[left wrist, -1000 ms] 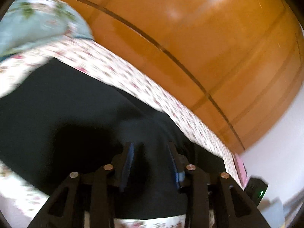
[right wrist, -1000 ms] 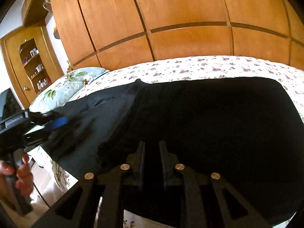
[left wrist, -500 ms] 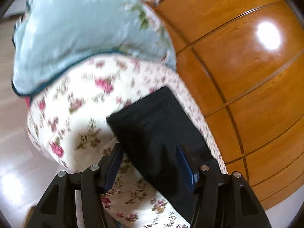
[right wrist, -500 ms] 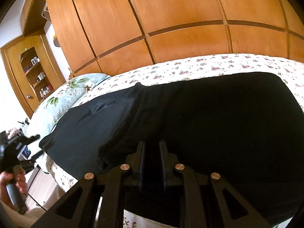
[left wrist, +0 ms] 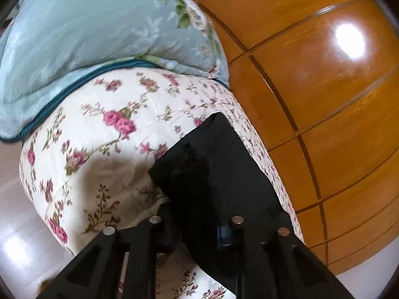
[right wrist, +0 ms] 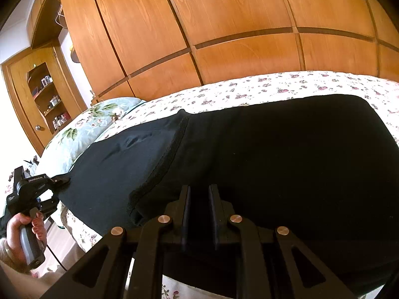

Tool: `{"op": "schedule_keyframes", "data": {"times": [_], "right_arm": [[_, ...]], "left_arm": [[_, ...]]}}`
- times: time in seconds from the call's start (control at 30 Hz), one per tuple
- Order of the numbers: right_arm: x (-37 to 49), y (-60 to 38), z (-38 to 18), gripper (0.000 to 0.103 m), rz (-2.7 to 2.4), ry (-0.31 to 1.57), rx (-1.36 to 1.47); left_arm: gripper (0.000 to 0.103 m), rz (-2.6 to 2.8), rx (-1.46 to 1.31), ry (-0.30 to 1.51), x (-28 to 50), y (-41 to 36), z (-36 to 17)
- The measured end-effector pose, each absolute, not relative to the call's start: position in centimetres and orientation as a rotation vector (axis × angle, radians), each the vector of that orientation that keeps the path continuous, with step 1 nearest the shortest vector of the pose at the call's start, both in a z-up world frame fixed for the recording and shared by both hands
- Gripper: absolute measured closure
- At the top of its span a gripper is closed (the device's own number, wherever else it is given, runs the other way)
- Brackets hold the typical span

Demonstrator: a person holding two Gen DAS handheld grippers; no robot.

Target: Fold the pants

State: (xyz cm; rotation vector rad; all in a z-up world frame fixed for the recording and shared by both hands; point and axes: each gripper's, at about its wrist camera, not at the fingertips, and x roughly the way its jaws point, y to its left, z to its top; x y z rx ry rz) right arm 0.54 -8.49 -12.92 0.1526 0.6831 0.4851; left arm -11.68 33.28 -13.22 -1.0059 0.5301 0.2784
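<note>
Black pants [right wrist: 261, 154] lie flat across the floral bedspread [right wrist: 274, 84], one end folded over the leg part. My right gripper [right wrist: 199, 199] is shut on the near edge of the pants. My left gripper [left wrist: 197, 221] has its fingers around the leg end of the pants [left wrist: 212, 164] at the bed's corner; the cloth fills the gap between the fingers. The left gripper also shows in the right wrist view [right wrist: 58, 182] at the far left, held by a hand, its tip at the leg end.
A light blue floral pillow [left wrist: 94, 32] lies beyond the leg end. Wooden wardrobe doors [right wrist: 224, 25] stand behind the bed. A shelf cabinet [right wrist: 47, 94] stands at the far left. Pale floor [left wrist: 15, 224] lies below the bed's corner.
My left gripper swung from the middle of the pants out to the leg end at the bed's corner and closed in on the cloth. The right gripper stayed shut in place.
</note>
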Motion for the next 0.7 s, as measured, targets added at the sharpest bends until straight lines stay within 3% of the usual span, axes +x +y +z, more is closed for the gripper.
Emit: {"op": "schedule_keyframes", "data": {"times": [0.27, 0.4, 0.7], "right_arm": [[0.8, -9.3, -12.3, 0.085, 0.499, 0.699, 0.196], [0.6, -11.0, -10.8, 0.061, 0.500, 0.677, 0.266], [0.9, -15.9, -9.0, 0.061, 0.427, 0.706, 0.319]], "left_arm": [[0.089, 0.149, -0.879, 0.405, -11.8, 31.1, -6.8], [0.089, 0.042, -0.772, 0.327, -11.4, 28.6, -2.3], [0.089, -0.221, -0.615, 0.262, -8.9, 21.4, 5.1]]}}
